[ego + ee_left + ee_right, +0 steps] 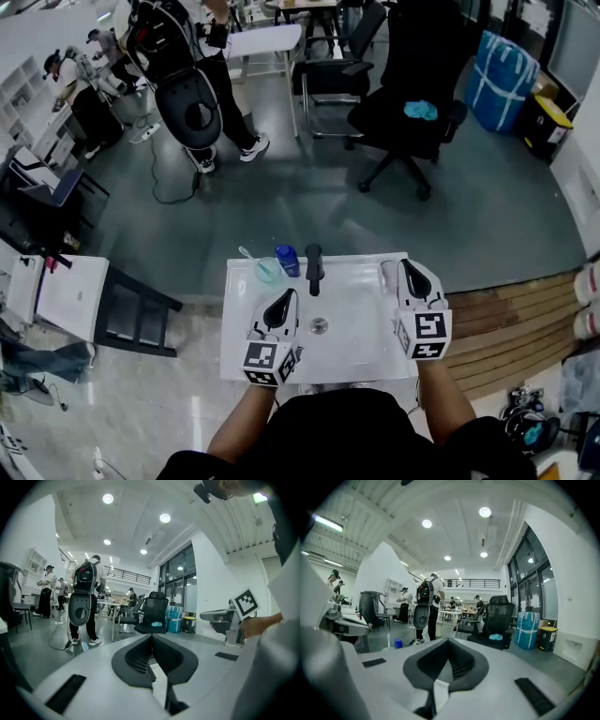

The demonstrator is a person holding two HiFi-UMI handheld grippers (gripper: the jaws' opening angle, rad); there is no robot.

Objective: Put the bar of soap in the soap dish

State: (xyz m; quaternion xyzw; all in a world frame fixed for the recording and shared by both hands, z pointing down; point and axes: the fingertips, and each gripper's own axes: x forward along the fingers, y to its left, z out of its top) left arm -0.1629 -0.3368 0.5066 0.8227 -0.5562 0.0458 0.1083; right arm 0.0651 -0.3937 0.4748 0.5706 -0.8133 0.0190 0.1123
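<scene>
Tongs in both hands are closed on nothing: the left tongs (pixel 287 296) and the right tongs (pixel 409 267) each show jaws pressed together with only the room beyond them, held about level above the white washbasin (pixel 356 361). No view shows the bar of soap plainly. What is probably the soap dish (pixel 387 274), a pale rounded thing at the basin's back corner, sits at one o'clock from the drain (pixel 320 326) and just beside the right tongs at their nine o'clock. Whether the bar lies in it is too small to tell. If it does, the careful move is to draw the right tongs away without brushing the dish. If not, the tongs must tip down and open, take the bar across its narrow sides with light pressure, since soap slips, and lower it flat into the dish before letting go.
</scene>
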